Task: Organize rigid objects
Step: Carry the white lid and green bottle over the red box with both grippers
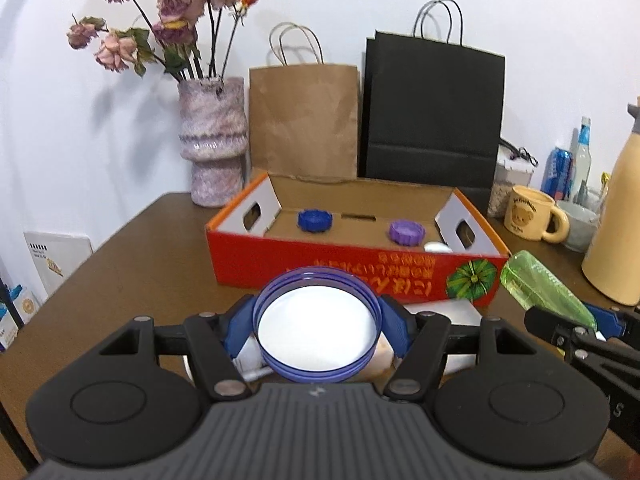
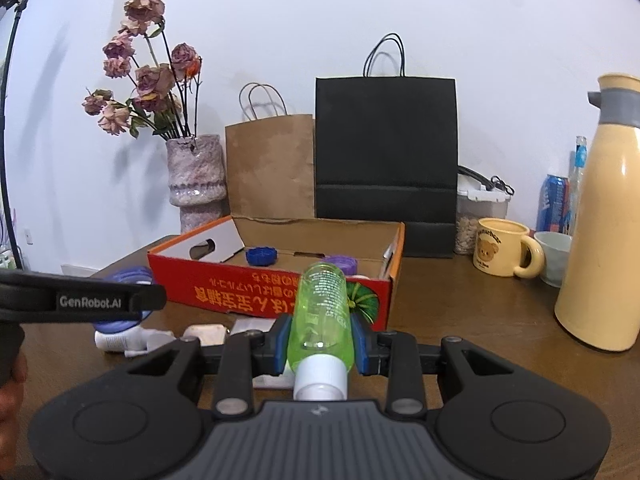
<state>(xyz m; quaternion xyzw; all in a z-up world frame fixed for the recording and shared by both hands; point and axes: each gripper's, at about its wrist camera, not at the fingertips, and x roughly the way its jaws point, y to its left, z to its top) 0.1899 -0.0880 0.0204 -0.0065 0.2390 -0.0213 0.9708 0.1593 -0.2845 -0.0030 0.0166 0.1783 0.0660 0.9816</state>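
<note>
My left gripper (image 1: 318, 326) is shut on a large blue lid with a white inside (image 1: 316, 322), held above the table just in front of the red cardboard box (image 1: 304, 262). My right gripper (image 2: 320, 344) is shut on a green transparent bottle with a white cap (image 2: 322, 312), its base pointing at the box (image 2: 240, 286). The bottle also shows at the right of the left wrist view (image 1: 540, 286). Inside the box lie a dark blue cap (image 1: 315, 220), a purple cap (image 1: 407, 232) and a small white object (image 1: 438, 247).
Small white items (image 2: 120, 340) lie on the brown table before the box. Behind it stand a vase of dried roses (image 1: 212, 140), a brown paper bag (image 1: 304, 120) and a black bag (image 1: 434, 112). A bear mug (image 2: 504, 248), a bowl, cans and a cream thermos (image 2: 604, 220) stand right.
</note>
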